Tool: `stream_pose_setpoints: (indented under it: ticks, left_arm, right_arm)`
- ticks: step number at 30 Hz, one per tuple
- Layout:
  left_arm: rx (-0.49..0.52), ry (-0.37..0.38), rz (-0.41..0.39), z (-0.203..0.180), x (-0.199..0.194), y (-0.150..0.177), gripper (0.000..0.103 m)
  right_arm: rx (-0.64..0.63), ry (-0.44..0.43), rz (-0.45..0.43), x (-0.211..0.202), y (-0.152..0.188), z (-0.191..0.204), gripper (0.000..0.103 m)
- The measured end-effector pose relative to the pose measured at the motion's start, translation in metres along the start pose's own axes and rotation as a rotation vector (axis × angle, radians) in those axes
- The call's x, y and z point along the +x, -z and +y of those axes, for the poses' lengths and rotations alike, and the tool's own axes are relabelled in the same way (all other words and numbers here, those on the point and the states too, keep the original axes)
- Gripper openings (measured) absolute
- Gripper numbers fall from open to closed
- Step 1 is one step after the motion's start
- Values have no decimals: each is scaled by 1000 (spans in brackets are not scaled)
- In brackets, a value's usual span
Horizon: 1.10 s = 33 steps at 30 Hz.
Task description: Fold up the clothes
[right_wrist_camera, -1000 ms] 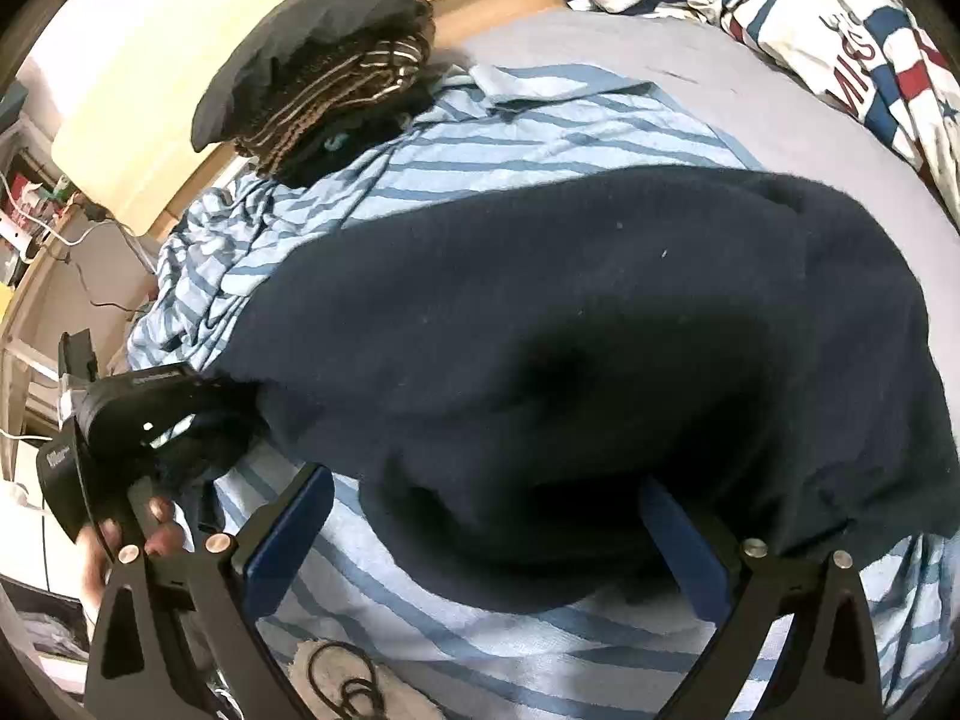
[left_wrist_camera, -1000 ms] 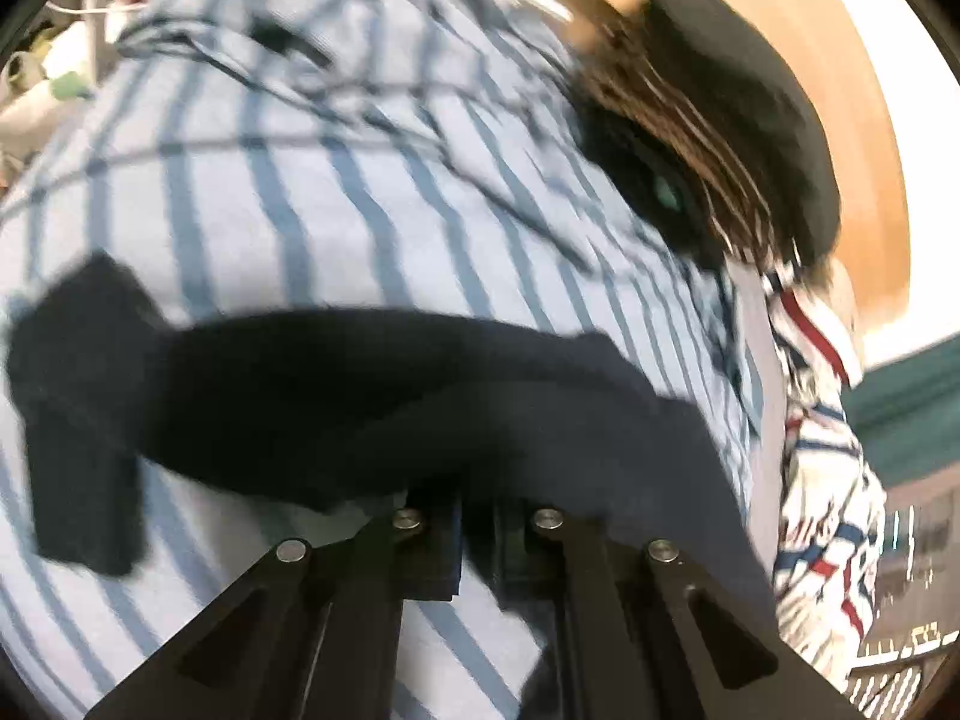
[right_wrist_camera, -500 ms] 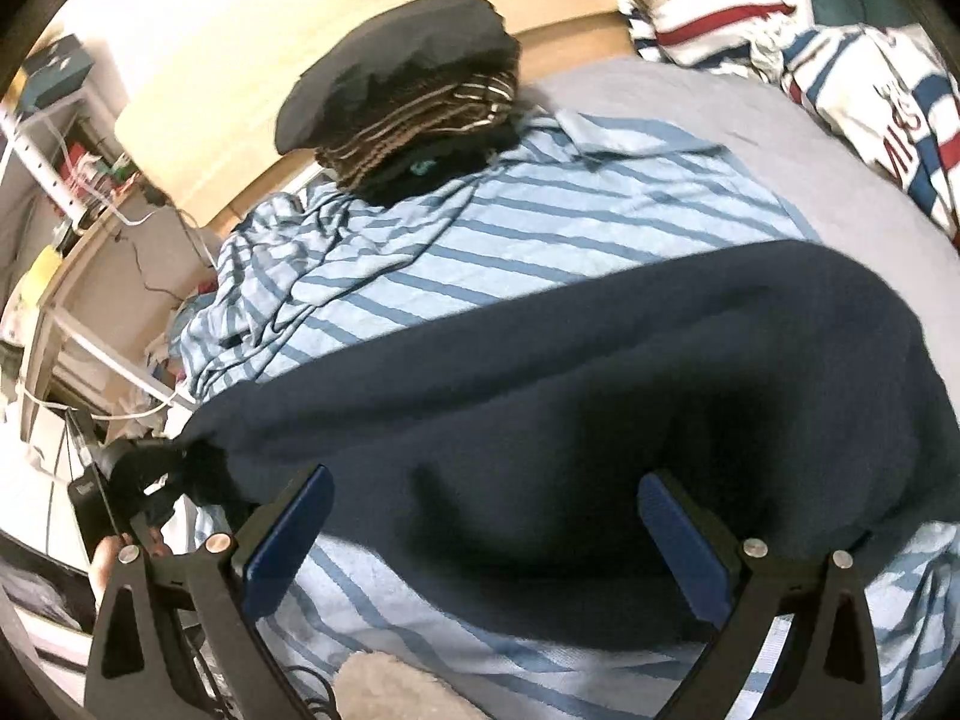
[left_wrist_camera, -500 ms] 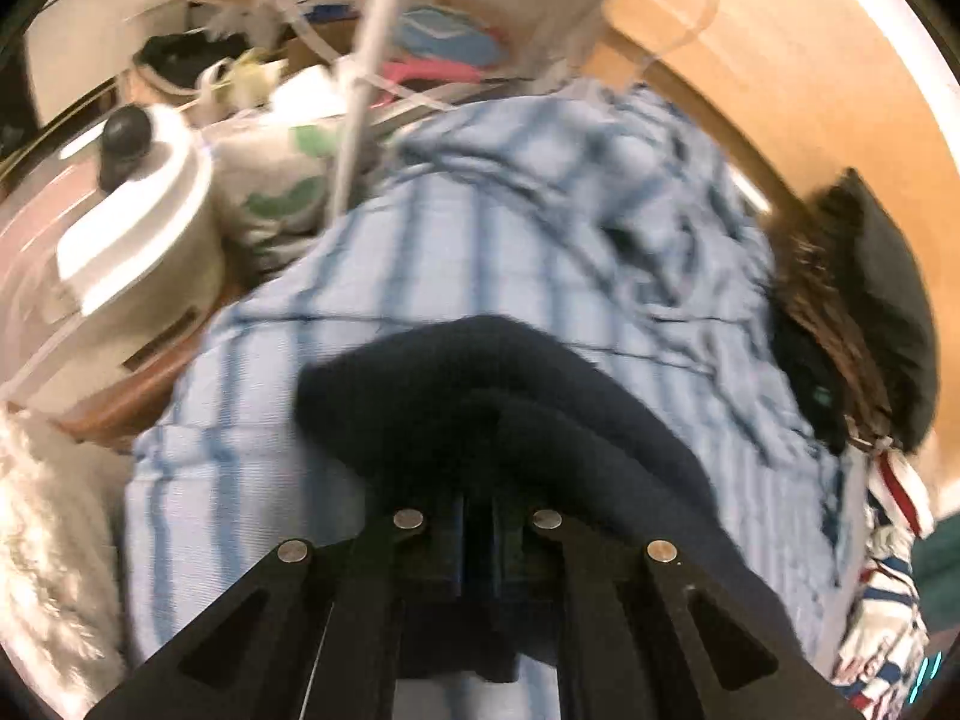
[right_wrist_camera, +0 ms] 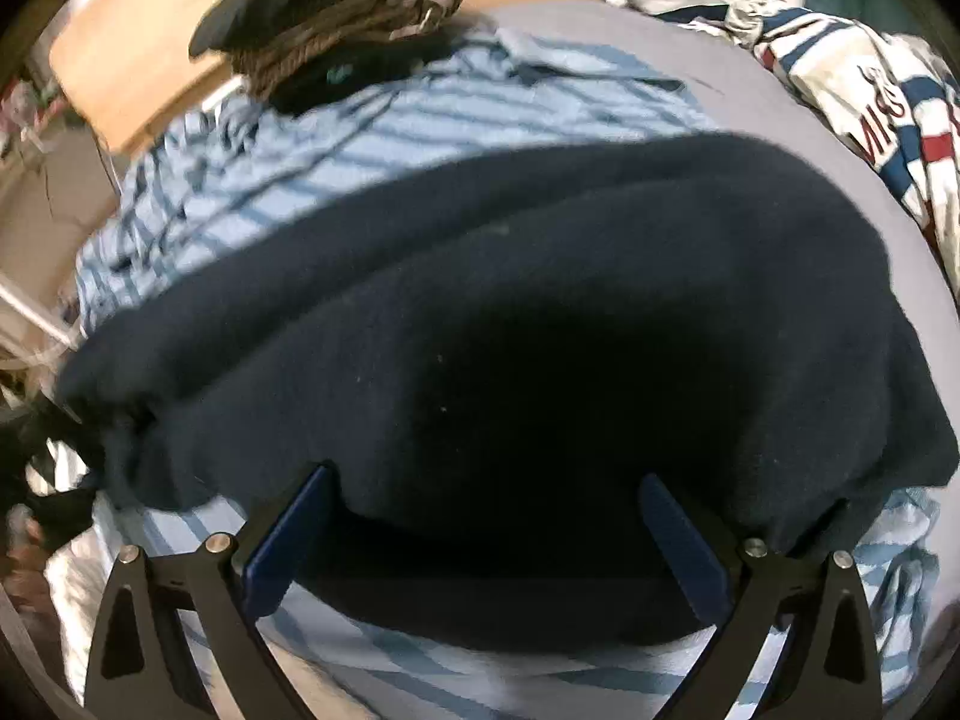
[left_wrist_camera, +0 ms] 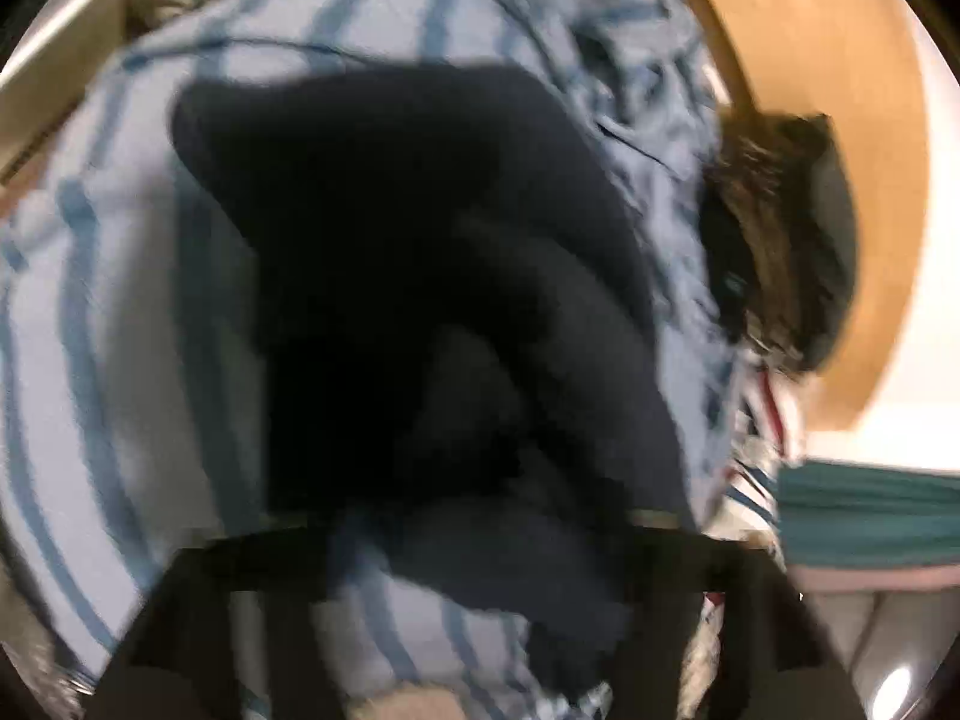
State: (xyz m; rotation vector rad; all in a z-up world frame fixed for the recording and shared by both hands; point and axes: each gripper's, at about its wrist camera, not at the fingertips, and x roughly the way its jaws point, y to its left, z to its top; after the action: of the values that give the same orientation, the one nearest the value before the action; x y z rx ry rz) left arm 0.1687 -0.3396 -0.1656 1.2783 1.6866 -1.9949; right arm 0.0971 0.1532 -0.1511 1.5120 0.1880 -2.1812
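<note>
A dark navy garment [right_wrist_camera: 540, 330] lies bunched on a light blue striped shirt [right_wrist_camera: 420, 120] spread over the bed. In the right wrist view my right gripper [right_wrist_camera: 486, 540] stands open just above the garment's near edge, and its blue pads [right_wrist_camera: 288, 540] do not press on the cloth. The left wrist view is blurred. There my left gripper [left_wrist_camera: 480, 588] has its jaws opening wide, and a fold of the navy garment [left_wrist_camera: 420, 270] lies loose between the fingers. The striped shirt [left_wrist_camera: 90, 330] shows around it.
A stack of folded dark and brown clothes [right_wrist_camera: 336, 6] sits at the wooden headboard [left_wrist_camera: 810, 90]. A red, white and blue garment [right_wrist_camera: 870, 90] lies crumpled at the right on the grey sheet [right_wrist_camera: 750, 96]. Shelves and clutter stand past the bed's left edge.
My left gripper was shut on the navy garment's edge while it carried it sideways; now its jaws have spread and the cloth lies loose. The right gripper sank closer to the garment.
</note>
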Motion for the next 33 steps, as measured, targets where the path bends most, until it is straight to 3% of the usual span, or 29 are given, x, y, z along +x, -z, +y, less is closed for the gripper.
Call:
stream_pose_setpoints:
  ticks: [2, 5, 8, 12, 14, 16, 18, 19, 22, 23, 25, 28, 31, 33]
  left_arm:
    - [74, 21, 39, -12, 3, 8, 80]
    - [136, -19, 119, -23, 25, 18, 80]
    - [166, -45, 204, -28, 49, 34, 80]
    - [135, -63, 177, -25, 59, 40, 79]
    - [78, -59, 132, -17, 52, 33, 68]
    - [58, -95, 92, -9, 45, 27, 37]
    - [13, -91, 49, 3, 35, 21, 24]
    - [-6, -89, 29, 8, 30, 18, 20]
    - [-26, -85, -8, 18, 18, 13, 20]
    - [-29, -83, -19, 20, 13, 12, 20]
    - [-16, -73, -32, 21, 6, 11, 20]
    - [14, -52, -43, 19, -2, 10, 20]
    - [36, -31, -41, 16, -4, 5, 20]
    - [62, 2, -22, 1, -4, 14, 20]
  right_arm:
    - [-33, 10, 1, 1, 3, 3, 103]
    - [-120, 7, 6, 0, 4, 14, 103]
    - [-235, 73, 62, 15, 13, 30, 103]
    - [-333, 108, 96, 25, 27, 39, 103]
    - [-328, 96, 110, 21, 26, 36, 103]
    - [-316, 59, 92, 10, 25, 33, 103]
    - [-329, -2, 71, -1, 26, 33, 103]
    - [-345, -41, 63, -6, 27, 35, 103]
    - [-463, -53, 78, -2, 39, 55, 103]
    - [-497, -15, 94, 5, 43, 61, 103]
    - [-591, 145, 130, 30, 57, 72, 103]
    - [-582, 203, 68, 24, 55, 71, 102]
    - [-463, 325, -45, 2, 31, 47, 97]
    - [-318, 388, -116, -15, 5, 21, 91]
